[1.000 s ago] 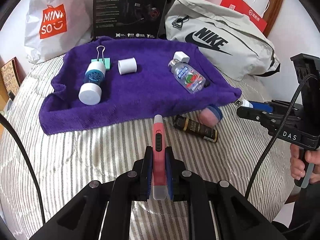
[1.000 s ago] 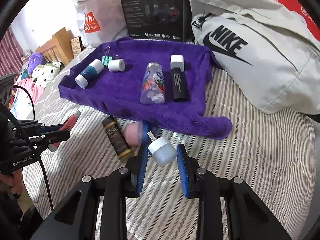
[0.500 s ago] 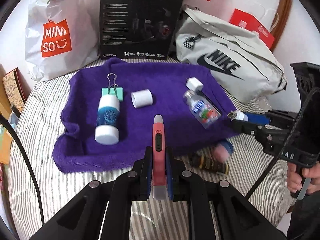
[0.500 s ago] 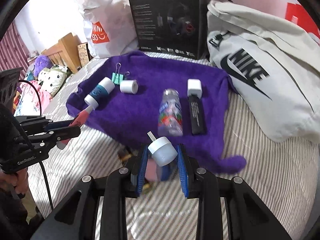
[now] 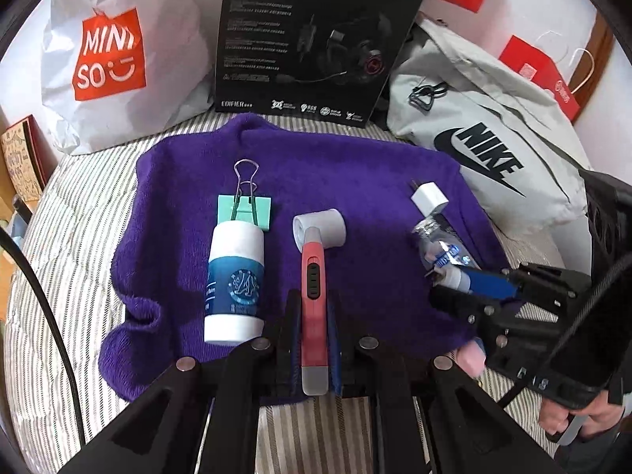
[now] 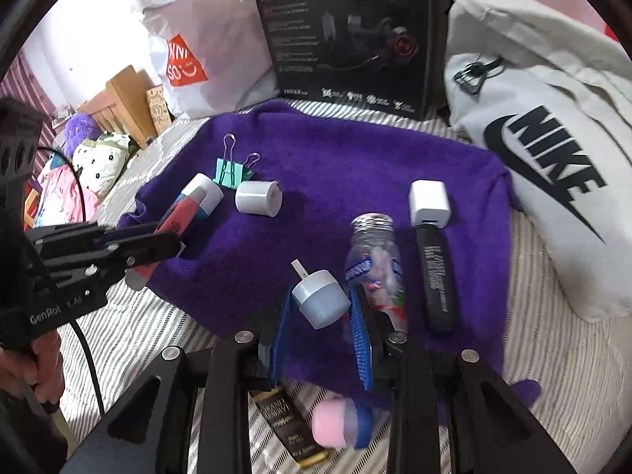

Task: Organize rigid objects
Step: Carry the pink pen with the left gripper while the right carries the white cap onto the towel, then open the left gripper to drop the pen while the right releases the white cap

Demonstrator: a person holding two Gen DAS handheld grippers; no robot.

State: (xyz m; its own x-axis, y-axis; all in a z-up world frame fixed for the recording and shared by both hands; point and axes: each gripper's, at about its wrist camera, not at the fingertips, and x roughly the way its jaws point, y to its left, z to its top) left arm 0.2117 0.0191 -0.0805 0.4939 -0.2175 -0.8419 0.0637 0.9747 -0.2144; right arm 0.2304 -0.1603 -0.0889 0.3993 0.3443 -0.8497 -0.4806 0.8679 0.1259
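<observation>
My left gripper (image 5: 312, 304) is shut on a red utility knife (image 5: 312, 276) and hovers over the purple towel (image 5: 355, 166), its tip near the small white roll (image 5: 320, 225). My right gripper (image 6: 320, 308) is shut on a small pale-blue plug (image 6: 320, 300) with a metal prong, above the towel (image 6: 355, 158) beside the clear bottle (image 6: 375, 260). On the towel lie a blue-and-white tube (image 5: 235, 276), a green binder clip (image 5: 245, 205), a white charger cube (image 6: 428, 201) and a black stick (image 6: 436, 276).
A gold-and-black tube (image 6: 292, 430) and a pink-and-blue piece (image 6: 339, 422) lie on the striped bed (image 5: 71, 276) below the towel's near edge. A Miniso bag (image 5: 114, 51), a black headset box (image 5: 316, 35) and a grey Nike bag (image 6: 545, 150) stand behind.
Both grippers have moved forward from the striped bedding to over the purple towel, each still holding its object. The gold tube and pink piece now sit behind the right gripper's fingers.
</observation>
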